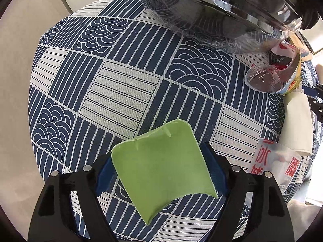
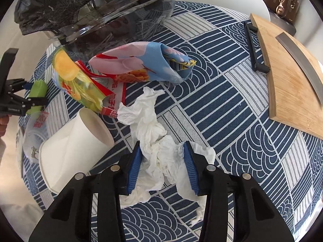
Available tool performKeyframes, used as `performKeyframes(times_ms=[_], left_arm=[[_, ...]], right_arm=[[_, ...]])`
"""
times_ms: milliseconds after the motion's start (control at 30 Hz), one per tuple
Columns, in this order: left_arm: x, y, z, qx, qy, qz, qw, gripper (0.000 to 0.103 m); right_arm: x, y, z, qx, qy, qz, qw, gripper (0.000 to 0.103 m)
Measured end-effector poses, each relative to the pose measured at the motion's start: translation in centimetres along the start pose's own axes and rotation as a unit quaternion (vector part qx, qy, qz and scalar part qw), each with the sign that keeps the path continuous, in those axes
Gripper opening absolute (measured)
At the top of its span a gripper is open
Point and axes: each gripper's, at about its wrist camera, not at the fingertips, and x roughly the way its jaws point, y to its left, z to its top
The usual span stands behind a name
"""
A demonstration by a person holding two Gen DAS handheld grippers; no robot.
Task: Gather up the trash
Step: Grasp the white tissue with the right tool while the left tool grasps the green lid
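Observation:
On the blue-and-white patterned tablecloth (image 1: 121, 92) my left gripper (image 1: 159, 161) points straight down, shut on a light green cup (image 1: 161, 167) whose sides touch both blue pads. The right wrist view shows the same left gripper (image 2: 30, 94) at the far left with the green cup (image 2: 38, 92) between its fingers. My right gripper (image 2: 161, 147) is shut on a crumpled white tissue (image 2: 149, 125) that bunches between its pads and trails onto the cloth. A shiny metal bin (image 1: 201, 10) lined with a black bag (image 2: 40, 6) stands at the far side.
More trash lies between the grippers: a tipped white paper cup (image 2: 74, 147), a yellow chip bag (image 2: 76, 82), a blue-and-pink snack bag (image 2: 141, 62), a red wrapper (image 2: 115, 100) and a clear wrapper (image 1: 276, 161). At the right a wooden cutting board (image 2: 292, 92) bears a knife (image 2: 298, 56).

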Motion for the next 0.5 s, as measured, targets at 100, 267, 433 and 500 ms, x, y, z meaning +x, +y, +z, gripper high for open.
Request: performKeyframes(times_ms=[100, 267, 433, 500], left_arm=[[-0.3, -0.2, -0.5, -0.003, 0.003, -0.002, 1.0, 0.077], [-0.5, -0.7, -1.7, -0.008, 0.008, 0.002, 0.9999, 0.073], [-1.3, -1.0, -2.6, -0.016, 0.004, 0.006, 0.9998, 0.072], [-1.7, -1.3, -3.1, -0.02, 0.001, 0.005, 0.9998, 0.072]], right_arm=[[-0.1, 0.5, -0.1, -0.015, 0.001, 0.003, 1.0, 0.024], [-0.9, 0.1, -0.4, -0.026, 0.0, 0.01, 1.0, 0.021], [-2.1, -1.0, -1.1, -0.025, -0.012, 0.008, 1.0, 0.021], [-2.6, -1.3, -1.3, -0.021, -0.017, 0.01, 1.0, 0.021]])
